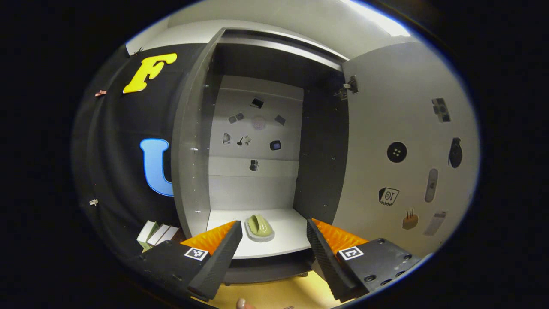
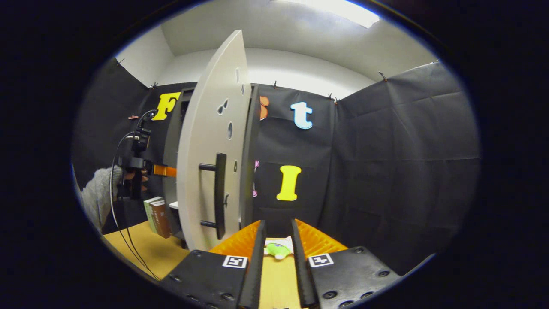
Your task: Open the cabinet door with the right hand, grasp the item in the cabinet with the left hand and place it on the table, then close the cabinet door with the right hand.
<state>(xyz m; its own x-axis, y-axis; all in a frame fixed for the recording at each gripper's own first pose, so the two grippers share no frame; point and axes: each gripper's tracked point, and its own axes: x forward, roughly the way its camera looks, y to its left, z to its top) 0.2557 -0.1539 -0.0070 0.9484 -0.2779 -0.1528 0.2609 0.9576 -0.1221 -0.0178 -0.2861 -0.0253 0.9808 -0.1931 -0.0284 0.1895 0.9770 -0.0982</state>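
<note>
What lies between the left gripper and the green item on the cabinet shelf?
Nothing. In the left gripper view, the left gripper is open in front of the green item, with bare white shelf between them.

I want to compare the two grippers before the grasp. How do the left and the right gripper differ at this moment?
The left gripper has its jaws wide open; the right gripper has its jaws nearly closed, with a narrow gap. The left one faces the green item on the cabinet shelf; the right one points past the open door at a small toy. Neither holds anything.

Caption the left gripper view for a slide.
Open left gripper faces the open cabinet; green item on its shelf.
</note>
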